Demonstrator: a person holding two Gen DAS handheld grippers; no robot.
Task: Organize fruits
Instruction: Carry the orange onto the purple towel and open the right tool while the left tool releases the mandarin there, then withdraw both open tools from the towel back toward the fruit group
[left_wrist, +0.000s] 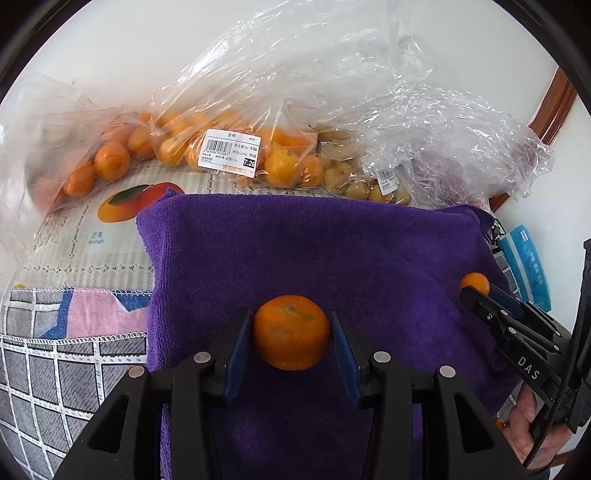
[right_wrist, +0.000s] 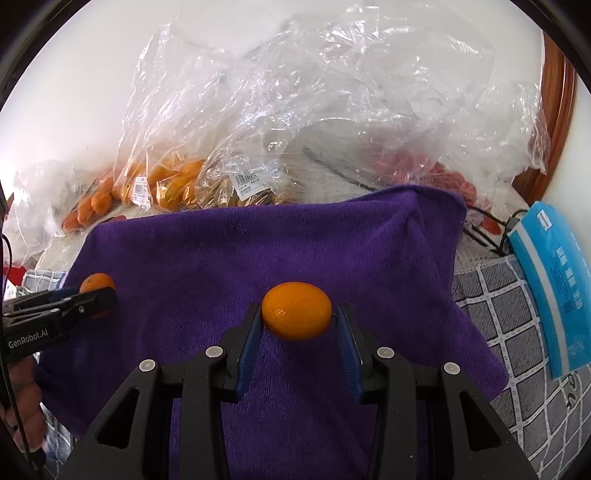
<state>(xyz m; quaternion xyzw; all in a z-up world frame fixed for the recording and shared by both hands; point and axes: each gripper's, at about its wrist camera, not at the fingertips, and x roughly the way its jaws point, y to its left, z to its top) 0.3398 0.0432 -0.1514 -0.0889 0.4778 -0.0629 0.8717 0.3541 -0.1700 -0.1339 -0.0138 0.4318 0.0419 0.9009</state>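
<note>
A small orange fruit (left_wrist: 291, 331) lies on the purple towel (left_wrist: 332, 251) near its front edge, between the blue pads of the left tool (left_wrist: 291, 332); the left pad touches the fruit's side, while a narrow gap shows at the right pad, so the jaws stand only a little wider than the fruit and do not clamp it. That tool points steeply down at the towel from the near side. A second orange fruit (right_wrist: 296, 310) sits on the same towel toward its right edge, and the right tool (right_wrist: 297, 319) is closed on it, both pads against its sides, also tilted steeply down. In the left wrist view the right tool comes in from the right edge with the hand (left_wrist: 532, 428) gripping its handle low at the corner; in the right wrist view the left tool enters level from the left edge, fingers (right_wrist: 22, 402) curled under it. Beyond the towel's far edge, clear plastic bags (left_wrist: 258, 110) of orange fruit are heaped against the white wall, one bearing a price label (left_wrist: 231, 153). A checked cloth (right_wrist: 517, 332) covers the surface under the towel, and a blue packet (right_wrist: 554, 288) lies at the right
</note>
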